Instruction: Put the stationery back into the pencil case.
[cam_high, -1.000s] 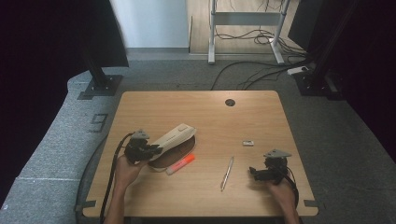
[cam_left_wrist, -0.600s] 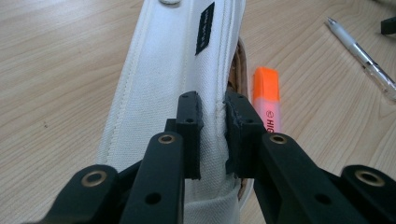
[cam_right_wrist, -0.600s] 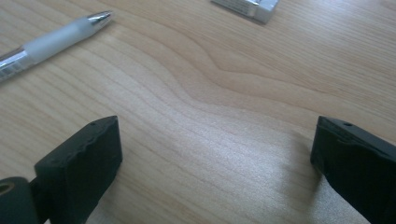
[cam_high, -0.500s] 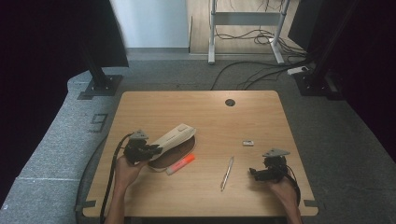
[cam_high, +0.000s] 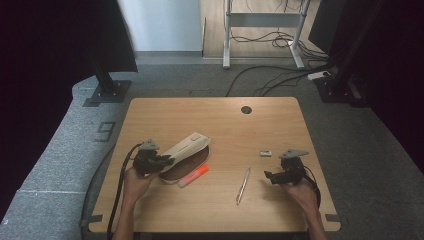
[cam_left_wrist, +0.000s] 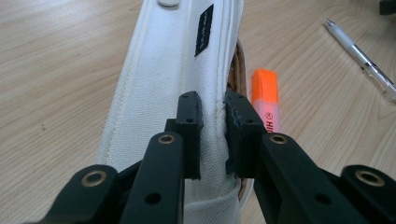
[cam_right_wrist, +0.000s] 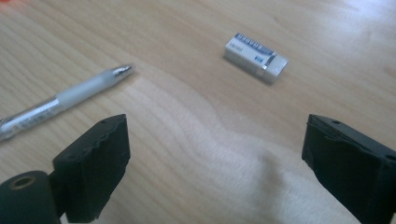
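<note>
1. Wooden worktop (cam_high: 220, 125), high view: white canvas pencil pouch (cam_high: 186, 146) lies at left, beside the left tongs (cam_high: 161, 161).
2. Left gripper view: those tongs pinch a pouch fold.
3. Right gripper view: right tongs (cam_right_wrist: 212, 161) spread, just been closing, nothing between them.

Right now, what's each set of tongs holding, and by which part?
Left tongs pinch the white pencil case by a fold of its fabric near the opening. Right tongs stand open, holding nothing.
</note>
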